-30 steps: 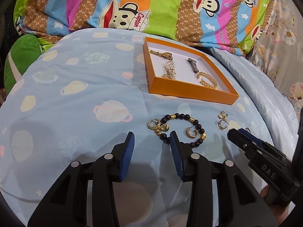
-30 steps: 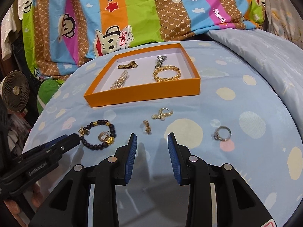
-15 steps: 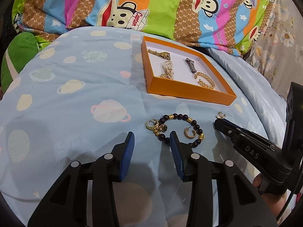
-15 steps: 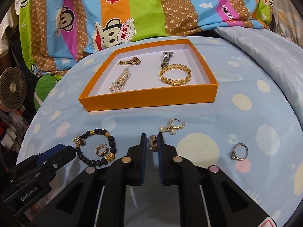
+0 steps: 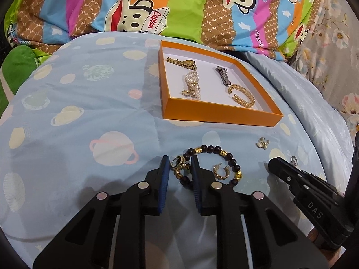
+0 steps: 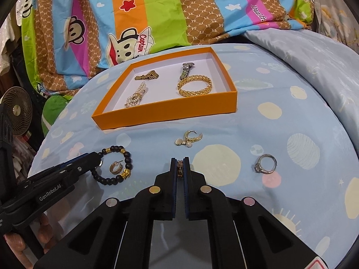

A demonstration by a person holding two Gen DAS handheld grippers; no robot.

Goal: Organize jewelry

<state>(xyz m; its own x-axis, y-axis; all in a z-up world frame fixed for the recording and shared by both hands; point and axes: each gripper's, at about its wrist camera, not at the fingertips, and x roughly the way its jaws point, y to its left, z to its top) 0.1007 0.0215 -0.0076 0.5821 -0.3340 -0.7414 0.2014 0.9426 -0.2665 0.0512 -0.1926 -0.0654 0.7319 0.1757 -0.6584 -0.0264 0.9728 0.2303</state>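
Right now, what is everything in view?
bedspread: 1, pale blue, underneath
quilt: 1, striped cartoon print, behind
fan: 1, beige, far left
box: 1, orange, far on bedspread
chain piece: 1, gold, in box
pearl bracelet: 1, white, in box
watch: 1, silver, in box
bangle: 1, gold, in box
beaded bracelet: 1, dark and gold, near left
hoop earring: 1, gold, inside beaded bracelet
pearl earring: 1, gold, before box
stone ring: 1, silver, right
left tongs: 1, black-blue, just been closing on gold hoops
right tongs: 1, black-blue, shut on gold band

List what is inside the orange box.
The orange box holds four pieces: a gold bangle, a watch, a pearl piece and a gold chain piece. Nothing covers them.
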